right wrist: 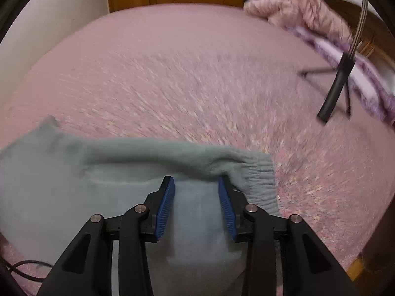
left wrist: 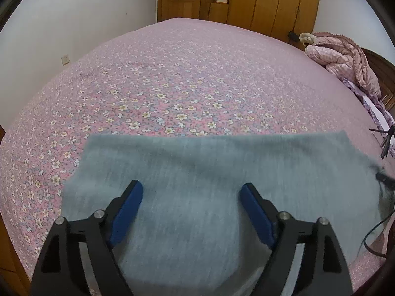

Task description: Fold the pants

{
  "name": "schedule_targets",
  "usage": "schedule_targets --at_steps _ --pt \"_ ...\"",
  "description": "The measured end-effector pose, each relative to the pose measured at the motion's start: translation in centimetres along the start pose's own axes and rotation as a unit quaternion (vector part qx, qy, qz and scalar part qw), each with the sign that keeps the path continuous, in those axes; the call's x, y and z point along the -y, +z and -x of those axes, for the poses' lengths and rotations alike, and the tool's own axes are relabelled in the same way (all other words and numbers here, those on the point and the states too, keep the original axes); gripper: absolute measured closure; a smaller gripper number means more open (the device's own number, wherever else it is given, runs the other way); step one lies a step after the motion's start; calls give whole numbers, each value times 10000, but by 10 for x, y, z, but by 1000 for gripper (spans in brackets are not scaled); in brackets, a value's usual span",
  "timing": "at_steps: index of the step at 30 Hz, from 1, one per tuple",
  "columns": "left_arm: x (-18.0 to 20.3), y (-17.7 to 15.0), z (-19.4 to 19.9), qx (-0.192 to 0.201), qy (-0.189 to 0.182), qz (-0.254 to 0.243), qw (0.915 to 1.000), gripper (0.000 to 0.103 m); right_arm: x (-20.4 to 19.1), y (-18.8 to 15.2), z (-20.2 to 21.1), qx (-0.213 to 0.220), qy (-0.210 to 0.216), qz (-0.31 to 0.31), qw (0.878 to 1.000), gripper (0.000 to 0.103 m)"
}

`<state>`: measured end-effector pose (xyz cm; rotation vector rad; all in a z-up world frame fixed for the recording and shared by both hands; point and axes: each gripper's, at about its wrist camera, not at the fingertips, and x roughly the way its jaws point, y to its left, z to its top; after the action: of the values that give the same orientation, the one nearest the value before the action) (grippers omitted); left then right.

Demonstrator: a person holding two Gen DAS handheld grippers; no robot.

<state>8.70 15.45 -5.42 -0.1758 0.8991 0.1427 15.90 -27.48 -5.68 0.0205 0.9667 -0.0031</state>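
Observation:
The grey-blue pants (left wrist: 202,172) lie on the floral pink bed (left wrist: 172,74), near its front edge. My left gripper (left wrist: 191,188) is open, its blue pads spread wide over the cloth, holding nothing. In the right wrist view the pants (right wrist: 74,172) show a rumpled fold along the far edge and the ribbed waistband (right wrist: 259,182) at the right. My right gripper (right wrist: 196,183) is open over the cloth next to the waistband, with fabric lying between the pads. The view is motion-blurred.
A pink quilt (left wrist: 343,56) is heaped at the far right of the bed, with a soft toy (left wrist: 306,38) beside it. A wooden wardrobe (left wrist: 246,0) stands behind. A black tripod (right wrist: 338,83) stands on the bed's right side. A black cable (right wrist: 22,268) trails at the front.

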Motion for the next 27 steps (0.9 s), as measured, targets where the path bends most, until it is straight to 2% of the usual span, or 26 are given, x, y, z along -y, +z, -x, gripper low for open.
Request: schedule_targets --at_steps 3,7,12,15,17,19,27 --pt "1 1 -1 -29 -29 6 10000 13 2 7 -2 40 -34 -96 9999 69" --pt "3 2 -3 -81 -17 -141 9999 10 -13 7 -5 85 -231 140 9996 68" --pt "2 3 1 -171 -45 -107 9998 10 -13 2 10 -75 -126 78 9999 68" --pt "1 3 9 -244 -77 -3 9997 10 -11 -11 37 55 -82 47 9999 62" --pt "-1 1 18 -279 -229 133 9993 10 -9 -16 54 153 38 -39 9999 54" --pt "-1 -3 26 -309 -326 235 9987 9 -2 -25 68 183 143 -175 9996 50" --pt "-6 -21 51 -457 -292 347 9979 9 28 -57 91 -99 130 -590 9981 50"
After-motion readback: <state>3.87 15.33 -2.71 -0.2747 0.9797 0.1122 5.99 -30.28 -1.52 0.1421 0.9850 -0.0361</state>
